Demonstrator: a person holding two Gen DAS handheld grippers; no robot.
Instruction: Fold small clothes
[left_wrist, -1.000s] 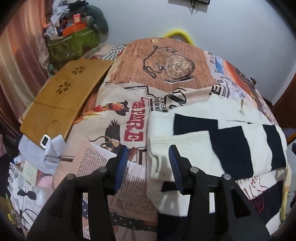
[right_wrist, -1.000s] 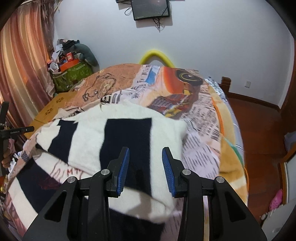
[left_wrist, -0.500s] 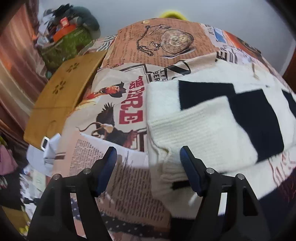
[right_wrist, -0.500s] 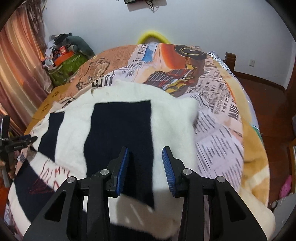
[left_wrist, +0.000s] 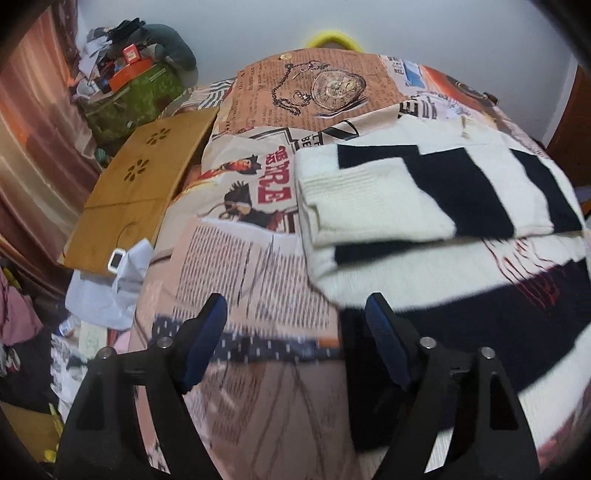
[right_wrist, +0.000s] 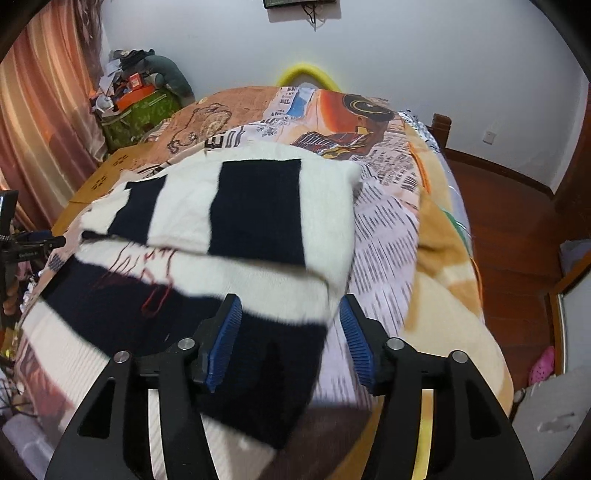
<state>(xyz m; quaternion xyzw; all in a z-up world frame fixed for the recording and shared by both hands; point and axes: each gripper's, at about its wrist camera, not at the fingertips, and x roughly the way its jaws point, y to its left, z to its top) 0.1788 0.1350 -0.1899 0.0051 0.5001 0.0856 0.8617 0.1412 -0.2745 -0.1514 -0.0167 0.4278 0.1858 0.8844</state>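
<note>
A cream and navy striped sweater (left_wrist: 424, 192) lies on the bed, its upper part folded down over the body. My left gripper (left_wrist: 295, 314) hovers over the sweater's lower left corner, jaws opening, with only printed bedspread between them. In the right wrist view the same sweater (right_wrist: 236, 221) fills the middle. My right gripper (right_wrist: 290, 317) hangs above the sweater's right lower edge, jaws opening. The pads stand clear of the cloth below them.
The bedspread (left_wrist: 236, 254) has a newspaper print. A wooden lap tray (left_wrist: 136, 192) lies at the bed's left side, with a green bag (left_wrist: 125, 99) and clutter behind it. To the right of the bed is wooden floor (right_wrist: 517, 229).
Both grippers have let go of the folded-over part and pulled back toward the sweater's near edge. Their jaws have widened.
</note>
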